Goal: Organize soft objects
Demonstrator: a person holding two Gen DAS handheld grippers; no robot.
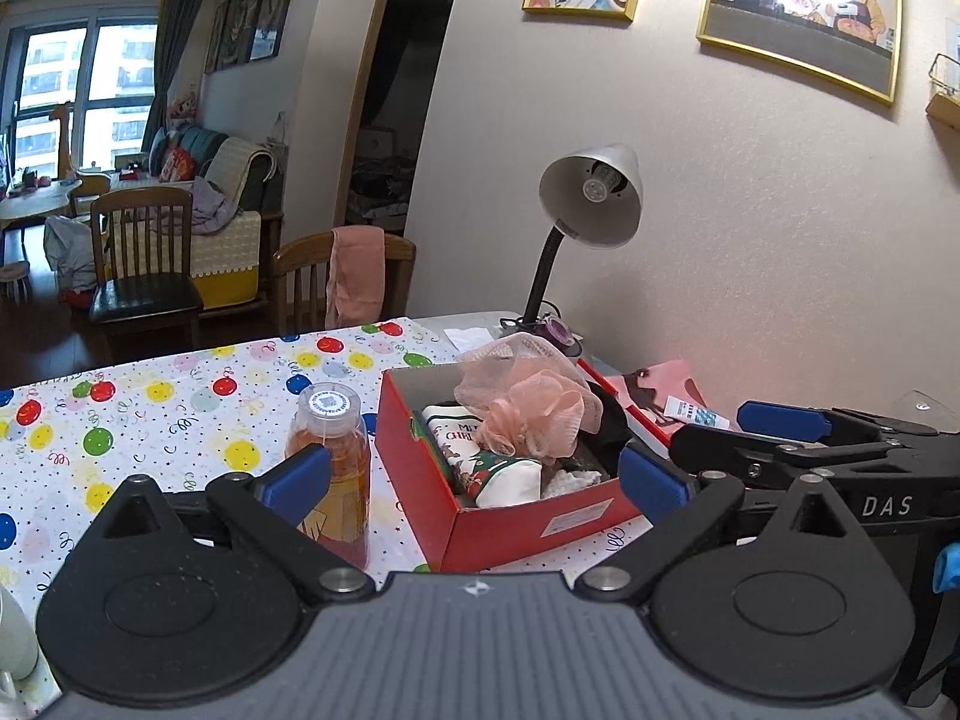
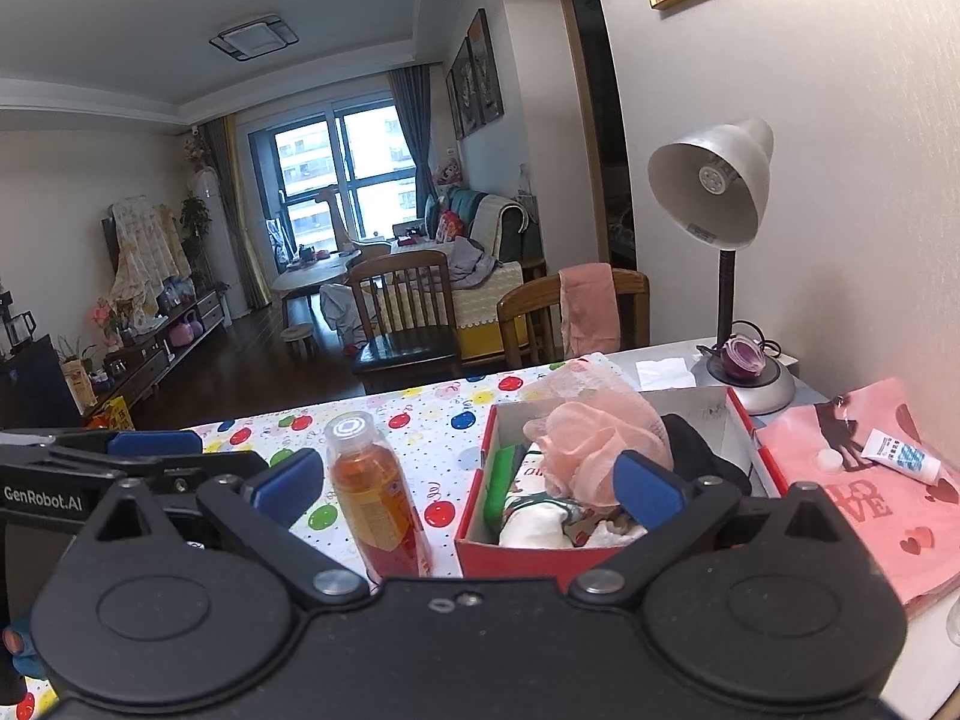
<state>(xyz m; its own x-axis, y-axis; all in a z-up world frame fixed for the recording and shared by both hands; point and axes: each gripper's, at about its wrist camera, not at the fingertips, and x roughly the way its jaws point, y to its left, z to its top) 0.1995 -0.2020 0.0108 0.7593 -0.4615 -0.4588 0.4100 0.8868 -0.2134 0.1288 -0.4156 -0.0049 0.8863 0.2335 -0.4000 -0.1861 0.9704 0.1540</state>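
left gripper [image 1: 474,474] fingers spread wide, holding nothing; right gripper [image 2: 468,480] same, wide apart and empty, both hovering low over the near edge of the table [image 1: 180,396]. table wears a white cloth printed with coloured balloons and squiggles. left to right on it: orange drink bottle [image 2: 378,498] upright with a clear cap, just beside the red box [image 1: 528,522]; box is open-topped and holds the soft stuff: pink mesh bath pouf [image 1: 534,414] on top with netting fanned out behind it, a christmas-print sock [image 1: 480,462] below, something black [image 2: 702,450] at the right end. right of the box, on bare white table, a pink "love" bag [image 2: 870,498] lies flat with a small white tube [image 2: 900,456] on it. gooseneck desk lamp [image 2: 714,186] stands behind against the wall, a purple item on its base. room beyond: wooden chairs [image 2: 408,312], one draped with pink cloth, sofa, big window with curtains, framed pictures on the wall.
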